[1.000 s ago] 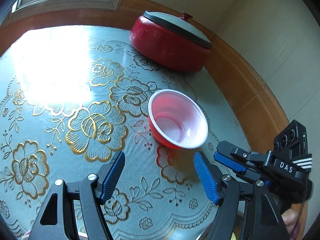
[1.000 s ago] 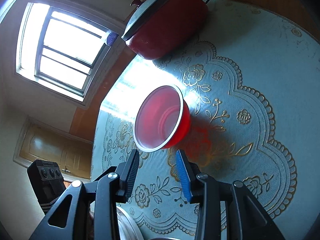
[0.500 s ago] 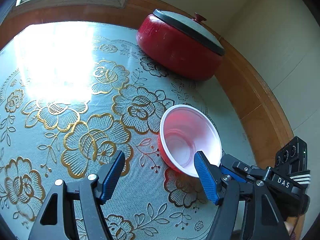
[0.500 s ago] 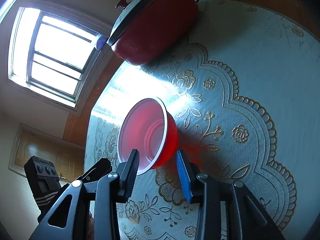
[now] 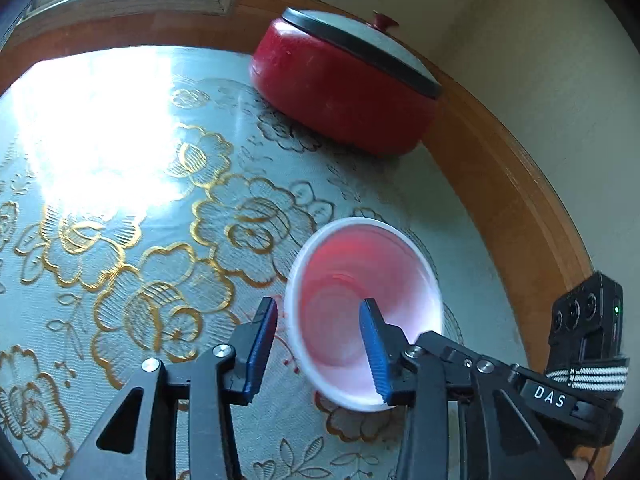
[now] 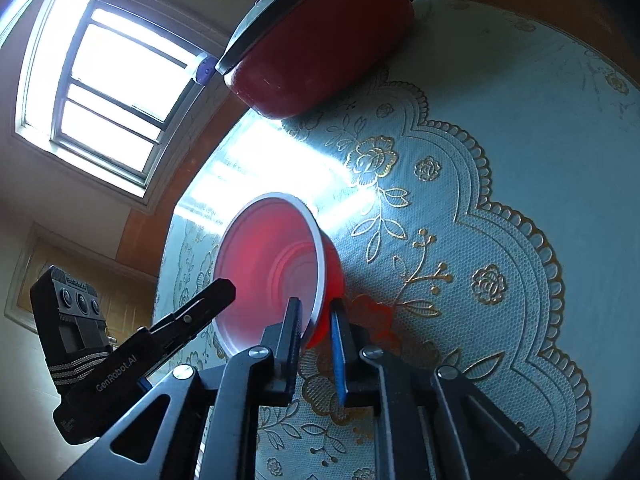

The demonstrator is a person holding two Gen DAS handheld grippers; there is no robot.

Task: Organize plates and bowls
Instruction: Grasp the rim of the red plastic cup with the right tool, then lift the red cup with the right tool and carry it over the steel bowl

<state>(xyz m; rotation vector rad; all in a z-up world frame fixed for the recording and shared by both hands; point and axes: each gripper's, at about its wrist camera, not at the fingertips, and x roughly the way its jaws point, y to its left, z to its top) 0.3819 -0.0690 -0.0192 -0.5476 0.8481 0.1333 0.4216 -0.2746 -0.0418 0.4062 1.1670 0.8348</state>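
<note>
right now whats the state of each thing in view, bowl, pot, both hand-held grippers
red bowl: upright on the tablecloth, empty, rim gripped on two sides
red pot: on the table by the wall, lid on
right hand-held gripper: shut on the bowl rim, one finger inside, one outside
left hand-held gripper: jaws closing, bowl wall between them, one finger inside, one outside
tablecloth: flat, sunlit glare across it

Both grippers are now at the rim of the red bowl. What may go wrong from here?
1. The right gripper pinches only the thin rim of the red bowl, so the bowl may tilt or slip.
2. The left gripper is closing on the opposite wall; two pulls could bend the bowl.
3. The red pot stands close behind; a swing might hit it.
</note>
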